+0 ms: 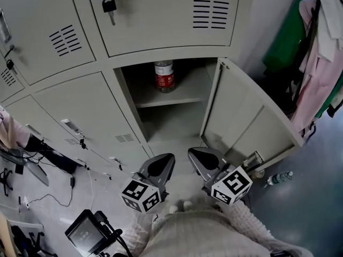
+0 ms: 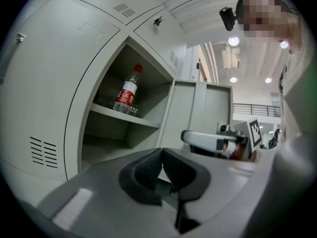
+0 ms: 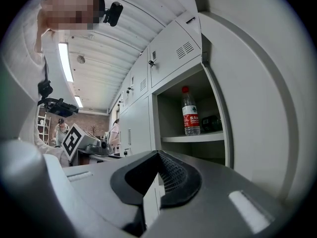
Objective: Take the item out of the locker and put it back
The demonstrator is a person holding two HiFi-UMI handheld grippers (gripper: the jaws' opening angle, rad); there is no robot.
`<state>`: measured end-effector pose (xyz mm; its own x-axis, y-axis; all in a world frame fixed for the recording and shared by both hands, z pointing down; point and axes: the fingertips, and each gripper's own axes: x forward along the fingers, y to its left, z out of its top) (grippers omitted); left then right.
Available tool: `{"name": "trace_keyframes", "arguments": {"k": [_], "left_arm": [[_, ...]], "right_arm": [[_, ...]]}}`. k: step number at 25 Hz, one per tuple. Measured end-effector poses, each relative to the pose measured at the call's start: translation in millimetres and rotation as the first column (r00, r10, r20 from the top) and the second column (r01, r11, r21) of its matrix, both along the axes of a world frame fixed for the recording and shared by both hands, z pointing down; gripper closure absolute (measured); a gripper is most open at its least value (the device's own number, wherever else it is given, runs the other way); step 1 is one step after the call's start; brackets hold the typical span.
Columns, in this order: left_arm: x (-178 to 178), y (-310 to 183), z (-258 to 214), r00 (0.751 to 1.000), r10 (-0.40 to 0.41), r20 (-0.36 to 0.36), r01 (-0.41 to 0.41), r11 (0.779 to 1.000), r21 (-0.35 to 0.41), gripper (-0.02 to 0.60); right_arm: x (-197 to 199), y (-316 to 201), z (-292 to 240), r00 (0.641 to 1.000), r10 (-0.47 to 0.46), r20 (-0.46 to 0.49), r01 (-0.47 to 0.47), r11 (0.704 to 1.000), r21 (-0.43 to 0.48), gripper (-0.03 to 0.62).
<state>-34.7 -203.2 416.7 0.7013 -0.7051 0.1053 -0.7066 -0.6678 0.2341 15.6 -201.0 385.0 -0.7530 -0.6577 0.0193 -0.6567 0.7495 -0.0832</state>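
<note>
Clear plastic bottles: two, a red-labelled bottle (image 1: pixel 164 76) at 12 o'clock on the locker shelf (image 1: pixel 179 98), a second bottle (image 1: pixel 278 178) at 4 o'clock on the floor (image 1: pixel 316 197).
Claws: two, left claw (image 1: pixel 162 164), right claw (image 1: pixel 201 159).
Black padlock (image 1: pixel 109 5): one, 11 o'clock.
Open grey metal locker door (image 1: pixel 241 116): one, 2 o'clock.

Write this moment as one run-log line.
locker door open | bottle upright on shelf | left claw shut, empty | right claw shut, empty

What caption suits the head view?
Left tongs and right tongs, shut and empty, face the open locker; bottle upright on its shelf.
</note>
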Motion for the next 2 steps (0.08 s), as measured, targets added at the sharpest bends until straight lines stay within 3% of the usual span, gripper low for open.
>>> {"name": "trace_keyframes", "arguments": {"k": [2], "left_arm": [[-0.5, -0.8, 0.2, 1.000, -0.002, -0.002, 0.002, 1.000, -0.003, 0.574]], "right_arm": [[0.3, -0.2, 0.6, 1.000, -0.001, -0.002, 0.001, 1.000, -0.004, 0.594]]}}
